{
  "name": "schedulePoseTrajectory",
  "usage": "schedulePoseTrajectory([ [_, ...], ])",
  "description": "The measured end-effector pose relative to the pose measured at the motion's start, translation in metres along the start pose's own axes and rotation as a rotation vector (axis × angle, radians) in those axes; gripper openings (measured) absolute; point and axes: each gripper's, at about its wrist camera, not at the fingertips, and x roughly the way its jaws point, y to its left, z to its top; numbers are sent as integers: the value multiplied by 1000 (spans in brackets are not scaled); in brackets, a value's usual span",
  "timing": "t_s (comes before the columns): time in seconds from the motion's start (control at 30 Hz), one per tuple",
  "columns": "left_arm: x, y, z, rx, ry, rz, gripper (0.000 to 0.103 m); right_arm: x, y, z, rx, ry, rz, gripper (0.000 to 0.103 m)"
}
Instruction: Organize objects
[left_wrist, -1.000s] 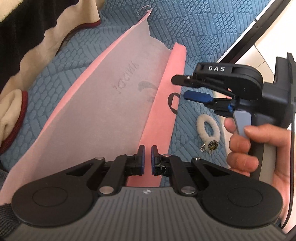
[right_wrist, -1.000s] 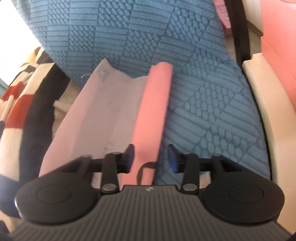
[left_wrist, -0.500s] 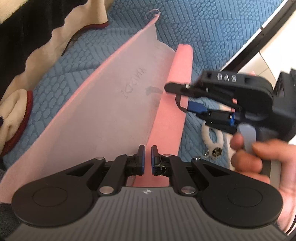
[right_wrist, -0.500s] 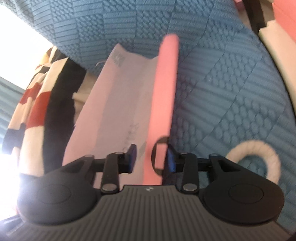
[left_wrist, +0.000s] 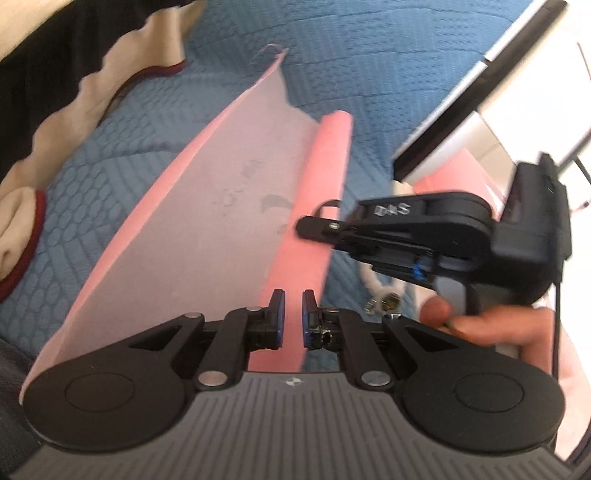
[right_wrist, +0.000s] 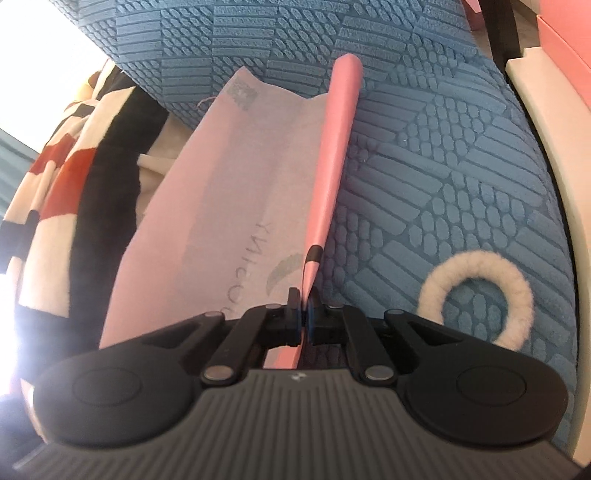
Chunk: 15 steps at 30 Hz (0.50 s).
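Both grippers changed: right gripper (right_wrist: 303, 318) now clamped on pink bag (right_wrist: 236, 206); left gripper (left_wrist: 292, 318) opening.

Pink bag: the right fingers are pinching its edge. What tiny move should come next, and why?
Probably a small, slow lift of the right gripper. Its fingers are shut on the folded edge of the pink bag, which lies mostly flat on the blue bedspread. Raising that edge a little would show whether the thin fold stays pinched before anything bigger is tried.
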Motion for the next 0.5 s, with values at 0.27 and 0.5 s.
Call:
schedulePoseTrajectory([
  [0.27, 7, -24, -11, 101, -3, 15, 40, -10, -4, -4, 12, -8, 1, 6],
  [0.5, 23, -38, -22, 180, 34, 83, 39, -26, -12, -6, 18, -29, -21, 5],
])
